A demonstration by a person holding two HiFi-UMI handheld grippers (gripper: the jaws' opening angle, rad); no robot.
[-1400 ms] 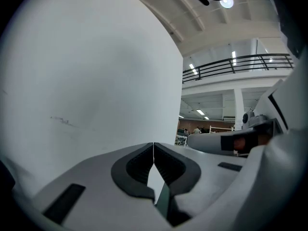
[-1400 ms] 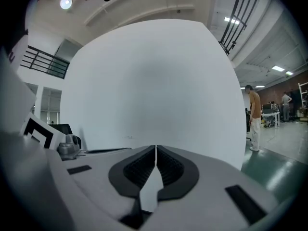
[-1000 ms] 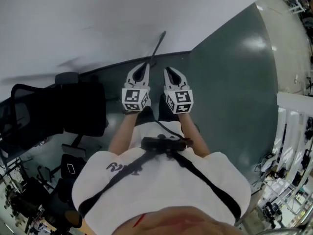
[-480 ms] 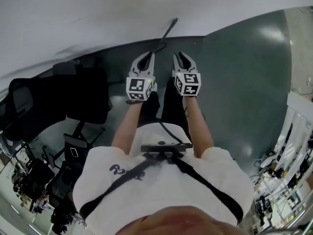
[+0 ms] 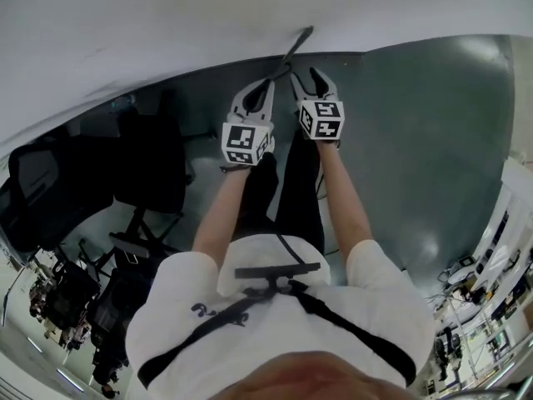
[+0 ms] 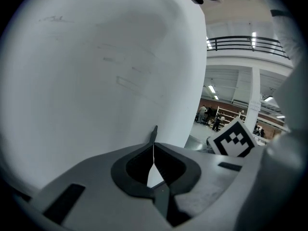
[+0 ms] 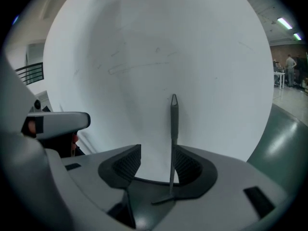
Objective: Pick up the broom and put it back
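The broom's thin dark handle (image 5: 291,52) slants up against the white wall (image 5: 166,23). Its lower part runs in behind my left gripper (image 5: 263,86), and the broom head is hidden. In the right gripper view the handle (image 7: 173,138) stands between the jaws of my right gripper (image 7: 159,155), close to the right finger. Those jaws have just been opening and the pads do not press on it. In the left gripper view my left gripper (image 6: 154,146) is shut to a thin slit. A short dark tip shows just beyond it, and I cannot tell whether the handle is pinched there.
Dark green floor (image 5: 416,140) meets the wall just ahead of the grippers. Black office chairs (image 5: 141,165) stand close on the left. White shelving (image 5: 508,223) lines the right edge. The person's legs in dark trousers (image 5: 287,190) are below the arms.
Both grippers have sunk and reached further out toward the foot of the wall. The right gripper's jaws stand wider apart than before. The handle stays against the wall.
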